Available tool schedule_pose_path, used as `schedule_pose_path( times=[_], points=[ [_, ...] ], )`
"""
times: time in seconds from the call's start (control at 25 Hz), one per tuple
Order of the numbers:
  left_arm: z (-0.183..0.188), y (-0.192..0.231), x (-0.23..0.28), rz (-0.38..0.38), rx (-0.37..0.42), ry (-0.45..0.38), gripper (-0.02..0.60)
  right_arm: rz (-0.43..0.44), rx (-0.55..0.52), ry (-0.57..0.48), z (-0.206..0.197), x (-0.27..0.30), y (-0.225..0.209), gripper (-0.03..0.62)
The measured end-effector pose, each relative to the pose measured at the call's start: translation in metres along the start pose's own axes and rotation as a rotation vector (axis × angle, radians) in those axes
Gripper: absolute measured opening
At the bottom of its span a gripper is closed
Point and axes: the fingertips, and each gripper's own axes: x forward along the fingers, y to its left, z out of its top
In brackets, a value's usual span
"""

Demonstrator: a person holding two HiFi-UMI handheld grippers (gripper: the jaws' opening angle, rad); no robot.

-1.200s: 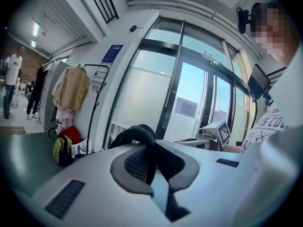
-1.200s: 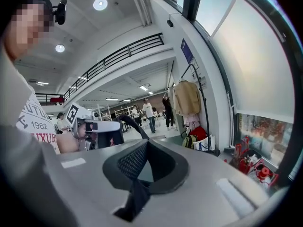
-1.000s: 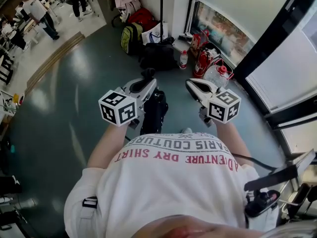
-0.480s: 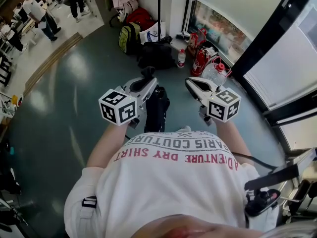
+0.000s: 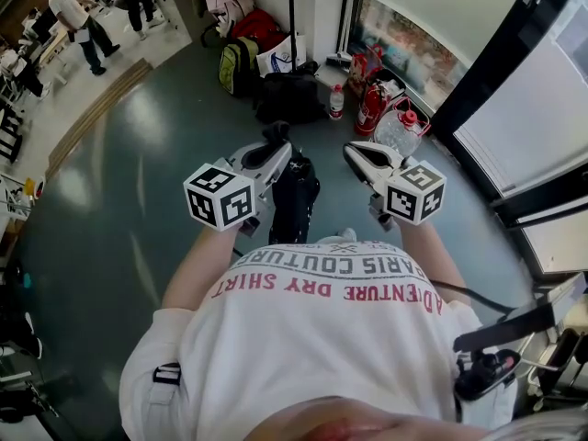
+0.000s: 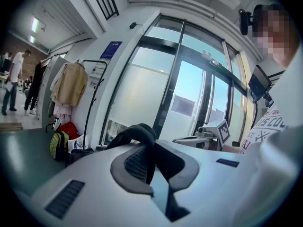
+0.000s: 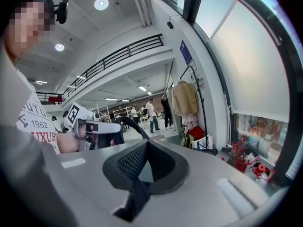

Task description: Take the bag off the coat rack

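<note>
My left gripper (image 5: 274, 136) is shut on the strap of a black bag (image 5: 294, 200), which hangs below it over the floor. In the left gripper view the strap (image 6: 138, 131) loops over the closed jaws of the left gripper (image 6: 147, 148). Beside it, my right gripper (image 5: 355, 154) is shut and holds nothing; in its own view the right gripper (image 7: 146, 146) has its jaws closed, with the bag's strap (image 7: 131, 125) off to the left. The black coat rack (image 5: 292, 7) stands ahead by the wall, a beige coat (image 6: 70, 84) hanging on it.
At the rack's foot lie a green backpack (image 5: 237, 67), a red bag (image 5: 259, 30), a white shopping bag (image 5: 281, 61) and a black bag (image 5: 292, 97). Red extinguishers (image 5: 375, 108) and a water jug (image 5: 401, 136) stand by the glass wall. People (image 5: 78, 12) stand far left.
The floor bags and rack have slid a little toward the top left of the head view. The hanging black bag has swung slightly right. Both grippers keep their pose.
</note>
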Motion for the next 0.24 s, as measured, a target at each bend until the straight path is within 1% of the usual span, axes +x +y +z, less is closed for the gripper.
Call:
schedule_pose_path(
  times=[0.24],
  points=[
    [0.0102,0.0029,0.0105,-0.007,-0.006,0.001,0.018,-0.008,0.009,-0.007,0.0086,-0.0003,-0.0113,0.0]
  ],
)
